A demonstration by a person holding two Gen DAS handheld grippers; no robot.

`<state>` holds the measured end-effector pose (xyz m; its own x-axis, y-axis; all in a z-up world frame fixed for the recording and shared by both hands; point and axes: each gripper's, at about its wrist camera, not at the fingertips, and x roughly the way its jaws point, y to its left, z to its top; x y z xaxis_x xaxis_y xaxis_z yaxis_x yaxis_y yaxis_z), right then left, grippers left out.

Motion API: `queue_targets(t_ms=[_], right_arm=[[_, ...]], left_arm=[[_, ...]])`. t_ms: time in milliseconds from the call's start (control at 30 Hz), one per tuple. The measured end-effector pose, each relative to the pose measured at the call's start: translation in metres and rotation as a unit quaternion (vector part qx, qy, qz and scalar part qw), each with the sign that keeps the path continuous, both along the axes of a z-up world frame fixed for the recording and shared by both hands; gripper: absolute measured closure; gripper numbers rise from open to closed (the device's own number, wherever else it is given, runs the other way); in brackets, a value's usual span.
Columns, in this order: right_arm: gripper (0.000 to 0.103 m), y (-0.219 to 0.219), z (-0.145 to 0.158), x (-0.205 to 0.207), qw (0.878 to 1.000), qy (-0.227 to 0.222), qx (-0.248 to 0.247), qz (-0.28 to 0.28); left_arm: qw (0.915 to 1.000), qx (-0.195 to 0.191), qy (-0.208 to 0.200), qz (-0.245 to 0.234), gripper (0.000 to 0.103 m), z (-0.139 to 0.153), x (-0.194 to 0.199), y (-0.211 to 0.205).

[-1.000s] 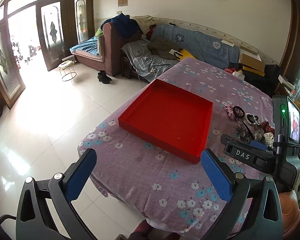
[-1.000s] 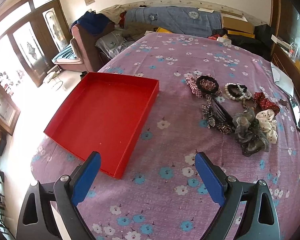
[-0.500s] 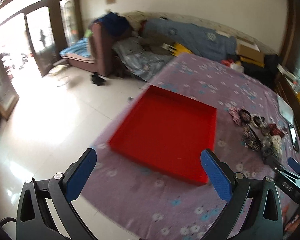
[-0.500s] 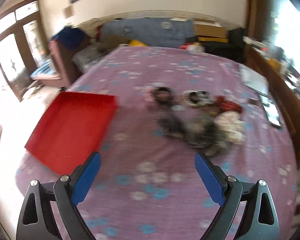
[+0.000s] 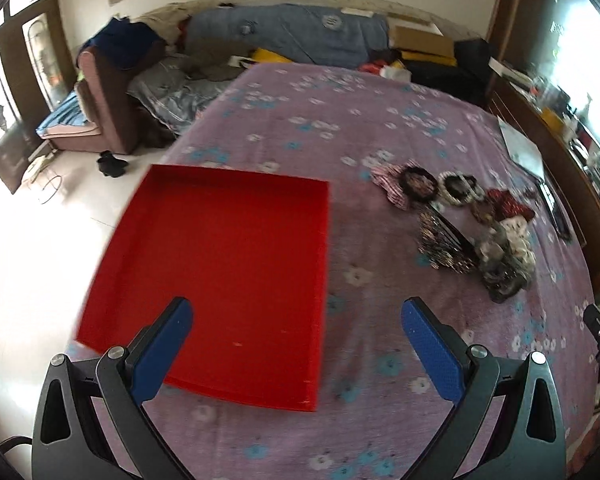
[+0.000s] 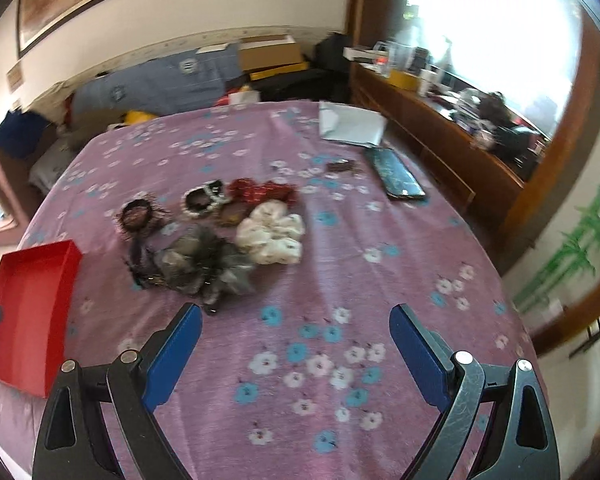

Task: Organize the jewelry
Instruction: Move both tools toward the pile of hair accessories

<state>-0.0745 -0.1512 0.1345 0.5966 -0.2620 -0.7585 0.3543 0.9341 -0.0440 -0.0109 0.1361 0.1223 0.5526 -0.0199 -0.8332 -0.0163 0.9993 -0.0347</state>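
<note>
An empty red tray (image 5: pixel 228 264) lies on the purple flowered tablecloth, its near right corner under my open left gripper (image 5: pixel 296 344). The same red tray (image 6: pixel 32 300) shows at the left edge of the right wrist view. A heap of hair ties and jewelry (image 5: pixel 464 224) lies to the tray's right. In the right wrist view the heap (image 6: pixel 212 232) holds a white scrunchie (image 6: pixel 272 232), a grey one (image 6: pixel 204 264), a red one (image 6: pixel 260 192) and a pearl ring (image 6: pixel 204 198). My right gripper (image 6: pixel 296 348) hangs open just short of the heap, holding nothing.
A phone (image 6: pixel 398 178) and a white paper (image 6: pixel 350 124) lie at the table's far right. A wooden sideboard (image 6: pixel 440 120) with clutter runs along the right. A covered sofa (image 5: pixel 284 36) stands beyond the table, and white floor (image 5: pixel 24 264) lies to the left.
Both grippers have swung to the right and closer over the table. The left view now centres on the tray's near corner; the right view has left the tray and faces the heap.
</note>
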Motion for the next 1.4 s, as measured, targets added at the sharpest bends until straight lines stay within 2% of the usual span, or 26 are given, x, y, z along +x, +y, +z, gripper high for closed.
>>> queue_targets(t_ms=[167,267,467,700,967,1267,1400], right_arm=[[0.006,-0.007,-0.017,-0.011,0.999,0.013,0.03,-0.007],[0.006,-0.009,-0.027,-0.01,0.999,0.014,0.049,0.013],[0.006,-0.024,-0.028,-0.006,0.996,-0.007,0.063,0.055],[0.006,-0.041,-0.035,0.001,0.993,-0.002,0.086,0.076],[0.006,-0.04,-0.035,0.006,0.989,-0.004,0.098,0.114],[0.015,-0.058,-0.038,0.007,0.986,-0.006,0.102,0.129],[0.025,-0.078,-0.042,0.021,0.986,0.006,0.101,0.132]], left_arm=[[0.9999,0.013,0.005,-0.009,0.0,0.001,-0.005,-0.029],[0.9993,0.036,-0.003,-0.005,0.0,0.008,-0.012,-0.046],[0.9984,0.054,-0.004,0.018,0.0,0.013,-0.028,-0.068],[0.9979,0.047,0.01,0.044,0.0,0.012,-0.04,-0.076],[0.9968,0.047,0.01,0.063,0.0,0.015,-0.044,-0.081],[0.9964,0.055,0.014,0.063,0.0,0.013,-0.04,-0.09],[0.9979,0.023,0.017,0.058,0.0,0.012,-0.025,-0.086]])
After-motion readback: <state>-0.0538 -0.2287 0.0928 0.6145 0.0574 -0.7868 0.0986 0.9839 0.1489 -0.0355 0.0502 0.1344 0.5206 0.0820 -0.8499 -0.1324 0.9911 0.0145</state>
